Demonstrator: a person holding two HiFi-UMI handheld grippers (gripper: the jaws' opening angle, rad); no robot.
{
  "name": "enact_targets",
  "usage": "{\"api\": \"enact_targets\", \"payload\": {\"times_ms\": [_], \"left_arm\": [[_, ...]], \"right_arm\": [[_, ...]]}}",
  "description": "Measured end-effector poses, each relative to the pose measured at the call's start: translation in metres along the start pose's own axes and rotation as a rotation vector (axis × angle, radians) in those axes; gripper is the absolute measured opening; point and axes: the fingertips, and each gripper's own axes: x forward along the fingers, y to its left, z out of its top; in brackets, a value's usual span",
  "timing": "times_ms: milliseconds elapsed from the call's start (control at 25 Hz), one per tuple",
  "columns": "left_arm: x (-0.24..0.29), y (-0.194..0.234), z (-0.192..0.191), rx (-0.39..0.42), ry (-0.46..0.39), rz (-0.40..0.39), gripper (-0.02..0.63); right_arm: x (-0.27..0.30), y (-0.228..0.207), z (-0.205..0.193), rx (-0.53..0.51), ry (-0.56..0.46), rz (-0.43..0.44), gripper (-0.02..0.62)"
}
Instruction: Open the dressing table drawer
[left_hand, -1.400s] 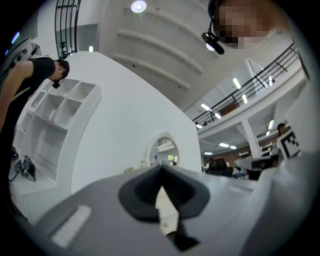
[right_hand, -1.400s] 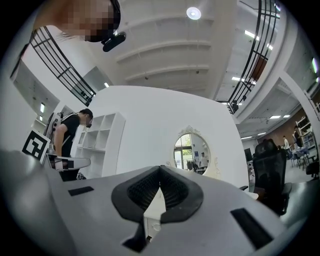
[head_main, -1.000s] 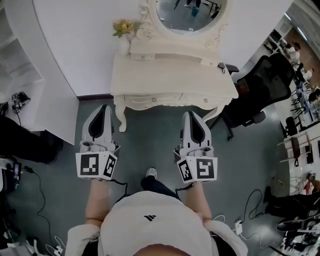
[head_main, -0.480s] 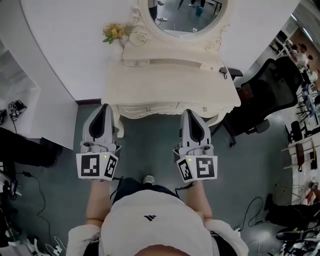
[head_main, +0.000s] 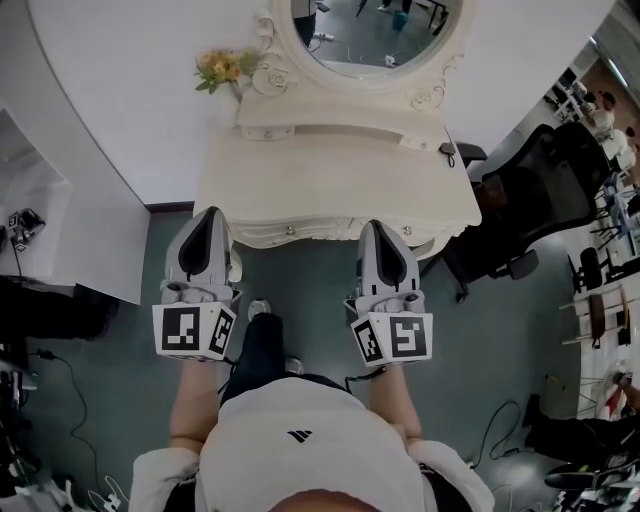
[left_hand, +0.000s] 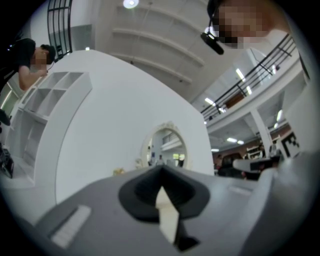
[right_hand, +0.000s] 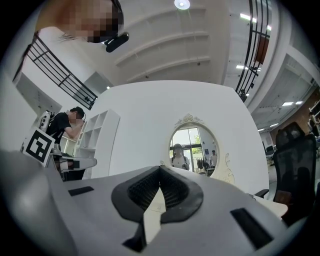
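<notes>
The cream dressing table (head_main: 330, 170) stands against the white wall, under its oval mirror (head_main: 375, 30). Its drawer front (head_main: 325, 232) with two small knobs (head_main: 290, 230) runs below the top's front edge and looks closed. My left gripper (head_main: 209, 213) is shut and empty, its tip at the table's front left corner. My right gripper (head_main: 378, 226) is also shut and empty, its tip just before the drawer front near the right knob (head_main: 407, 229). In the left gripper view the left gripper (left_hand: 161, 169) points up towards the mirror (left_hand: 167, 145). The right gripper (right_hand: 160, 168) does the same in its own view.
A vase of yellow flowers (head_main: 222, 68) stands at the table's back left. A black office chair (head_main: 540, 190) is close on the right. A white shelf unit (head_main: 40, 200) stands on the left. Cables (head_main: 60, 370) lie on the grey floor, and my foot (head_main: 258, 311) is forward between the grippers.
The person has stepped forward, so the dressing table has come closer. Both shut grippers now reach its front edge, whereas before they hung well short of it.
</notes>
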Motion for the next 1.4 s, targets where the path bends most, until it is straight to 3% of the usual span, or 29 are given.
{"api": "enact_targets", "payload": {"times_ms": [760,1400], "left_arm": [[0.145,0.079,-0.016,0.02,-0.004,-0.085,0.009],[0.226,0.152,-0.041,-0.003,0.016,-0.158,0.009]], "right_arm": [[0.16,-0.018,-0.023,0.002,-0.021,-0.059,0.002],[0.257,-0.007,-0.046,-0.019,-0.011,-0.13,0.002]]}}
